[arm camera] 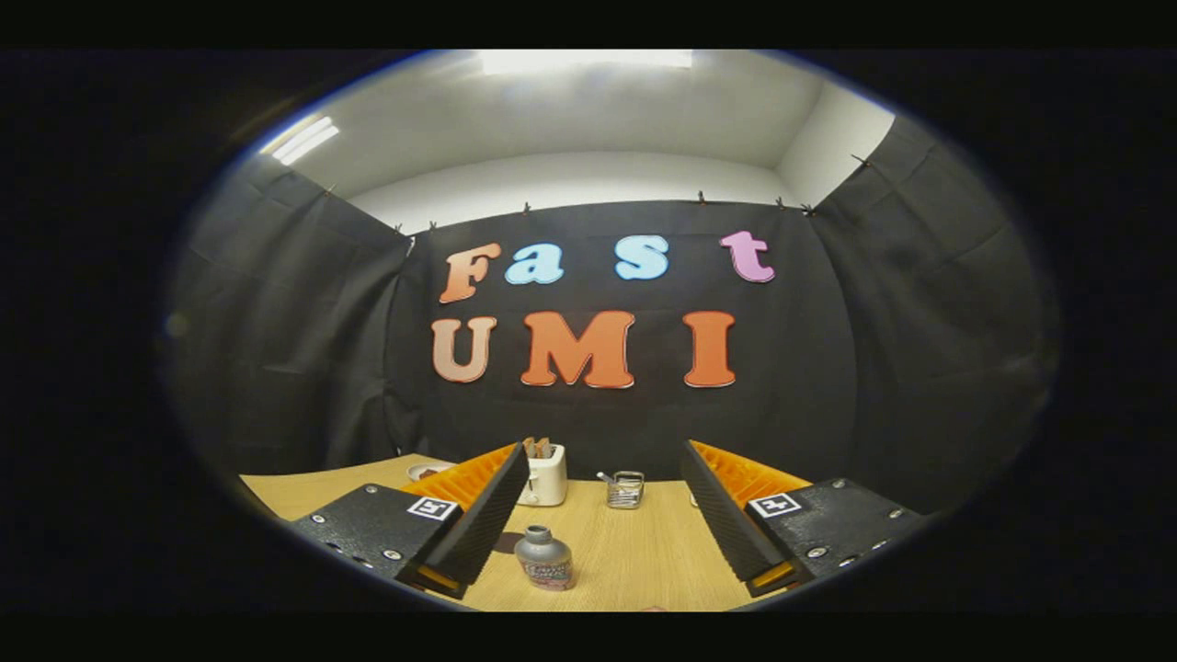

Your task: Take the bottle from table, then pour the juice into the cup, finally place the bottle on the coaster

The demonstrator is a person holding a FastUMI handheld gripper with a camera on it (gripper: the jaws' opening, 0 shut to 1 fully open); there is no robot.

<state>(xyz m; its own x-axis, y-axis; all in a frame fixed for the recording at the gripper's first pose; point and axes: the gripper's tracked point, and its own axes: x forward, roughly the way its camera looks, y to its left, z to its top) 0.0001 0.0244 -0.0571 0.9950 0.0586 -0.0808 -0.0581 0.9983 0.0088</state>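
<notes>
We are holding the tool (607, 533) spread apart around nothing — the grey, capped bottle (543, 558) standing between its fingers, label blurred.

The gripper (607, 529) is held above the surface (644, 552), pointing forward and level. Its two fingers (483, 519) are spread wide apart, with a broad gap between them and nothing touching either one. Each finger is a ridged wedge that narrows toward its tip, and the inner faces angle toward each other at the near end. Each finger is fixed on a flat plate with screws and a small square marker.
</notes>
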